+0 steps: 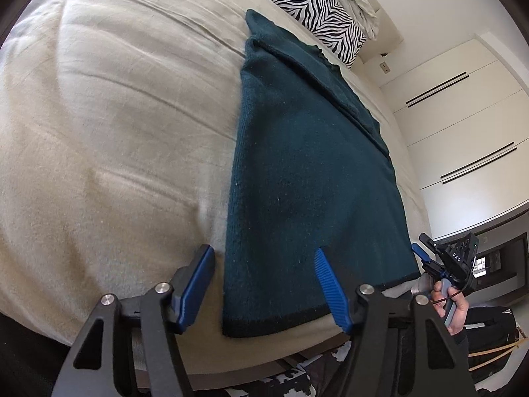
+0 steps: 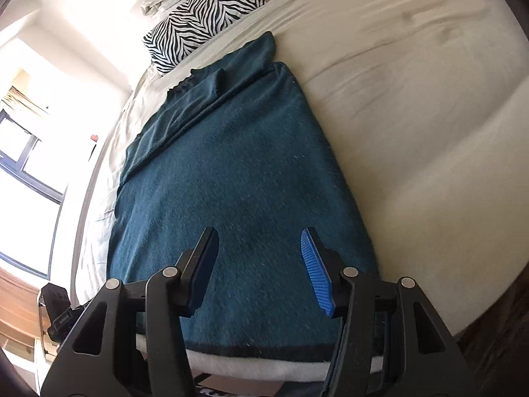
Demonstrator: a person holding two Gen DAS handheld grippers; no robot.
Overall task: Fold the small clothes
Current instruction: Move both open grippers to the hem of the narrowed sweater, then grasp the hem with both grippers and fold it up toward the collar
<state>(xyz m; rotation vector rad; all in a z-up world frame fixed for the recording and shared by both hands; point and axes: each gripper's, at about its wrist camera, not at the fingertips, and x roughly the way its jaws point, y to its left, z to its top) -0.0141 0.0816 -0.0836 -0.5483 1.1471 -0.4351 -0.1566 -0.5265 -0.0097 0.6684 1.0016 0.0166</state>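
Teal knit garment [image 1: 307,182] spread lengthwise on the beige bedsheet [image 1: 115,115], dark-banded hem at the bed's near edge, one side already folded inward along its far half, the zebra pillow [image 1: 314,6] beyond its far end. Left gripper [image 1: 264,274] hovering over the garment's near left corner, fingers wide apart and holding nothing, one blue pad [image 1: 198,287] over bare sheet, the other over knit. Right gripper [image 2: 261,264] likewise spread and empty above the near hem, both pads over fabric.

Likely risks from here: pinching only the top layer, so the lower layer lags and the fold skews; catching sheet along with knit at the left corner; lifting the two corners unevenly, dragging the hem off the bed's edge or undoing the folded side.
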